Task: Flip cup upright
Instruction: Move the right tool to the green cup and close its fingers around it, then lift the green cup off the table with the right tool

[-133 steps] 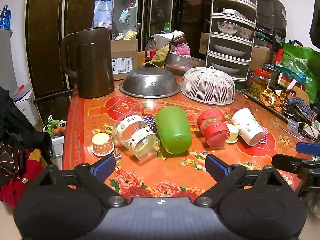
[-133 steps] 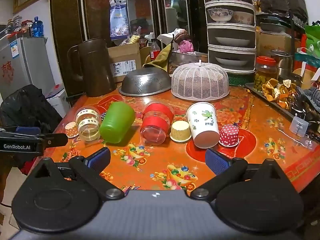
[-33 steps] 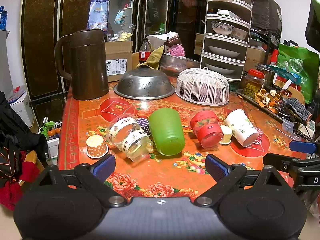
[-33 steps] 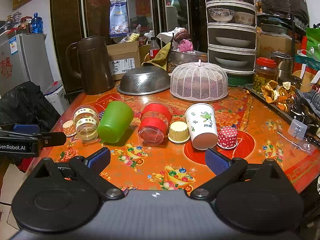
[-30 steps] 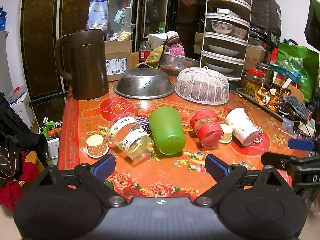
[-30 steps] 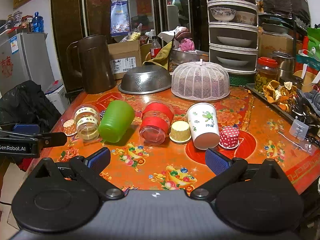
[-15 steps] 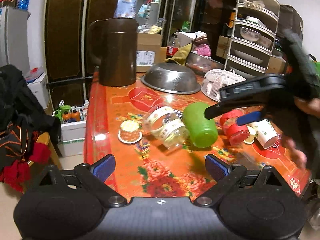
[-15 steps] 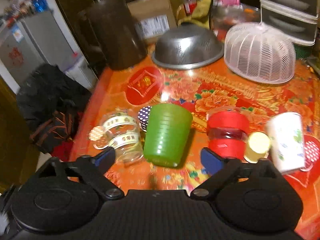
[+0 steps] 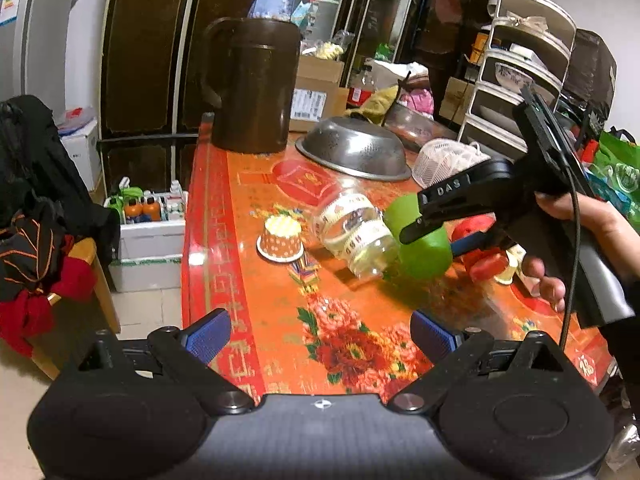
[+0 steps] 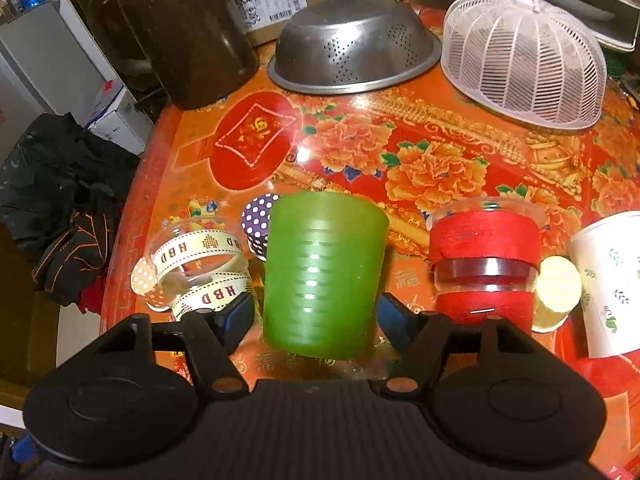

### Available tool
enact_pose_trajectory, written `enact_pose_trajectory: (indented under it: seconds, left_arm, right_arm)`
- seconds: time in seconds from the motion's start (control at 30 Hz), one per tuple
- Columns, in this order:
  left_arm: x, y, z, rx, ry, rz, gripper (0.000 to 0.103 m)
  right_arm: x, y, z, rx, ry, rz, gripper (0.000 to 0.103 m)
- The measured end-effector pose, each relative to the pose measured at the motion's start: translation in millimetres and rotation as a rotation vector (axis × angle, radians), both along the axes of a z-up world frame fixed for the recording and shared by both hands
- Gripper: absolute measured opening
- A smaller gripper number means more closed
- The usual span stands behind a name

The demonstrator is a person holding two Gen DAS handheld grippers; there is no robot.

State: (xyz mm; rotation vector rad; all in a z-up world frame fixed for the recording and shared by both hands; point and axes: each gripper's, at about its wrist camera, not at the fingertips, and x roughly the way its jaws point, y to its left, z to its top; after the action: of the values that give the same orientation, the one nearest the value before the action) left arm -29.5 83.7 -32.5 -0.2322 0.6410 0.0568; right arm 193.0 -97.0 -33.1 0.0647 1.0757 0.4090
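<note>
A: Item one, largest: brown pitcher [image 10: 188, 28], upright at the table [image 10: 460, 152] edge; contents hidden.

B: Next?

A: Steel colander [image 10: 352, 56] and white mesh food cover [image 10: 524, 60], both inverted.

B: The task's cup?

A: Green plastic cup [image 10: 324, 272], on its side, empty as far as shown. Right gripper [image 10: 316, 312] straddles its base, fingers spread either side, apparently not yet pinching, presumably placed to clamp and tip it.

B: Left gripper [image 9: 320, 336]?

A: Fingers spread, holding nothing, well back.

B: Smaller?

A: Ribbon-wrapped clear cup [image 10: 200, 264] and red-banded clear cup [image 10: 484, 260], lying down.
</note>
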Motion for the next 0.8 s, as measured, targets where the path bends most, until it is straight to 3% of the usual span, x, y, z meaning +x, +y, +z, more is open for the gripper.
enact_pose_trajectory:
  seconds: [0.33,0.47,0.8]
  left_arm:
    - [-7.7,9.6,-6.1,-0.035,-0.001,0.002,0.098]
    - [-9.2,13.5,-7.5,-0.060,-0.006,0.000,0.098]
    - [-22.1,11.1,-6.4,-0.078,-0.016,-0.028,0.098]
  right_arm:
    - [-14.3,-5.2,10.1,0.011,-0.028,-0.001,0.064]
    - [-43.9,-17.7,23.8,0.027,-0.062,0.019,0.063]
    - [-137.9,-49.0,16.6,0.008,-0.050,0.060,0.063]
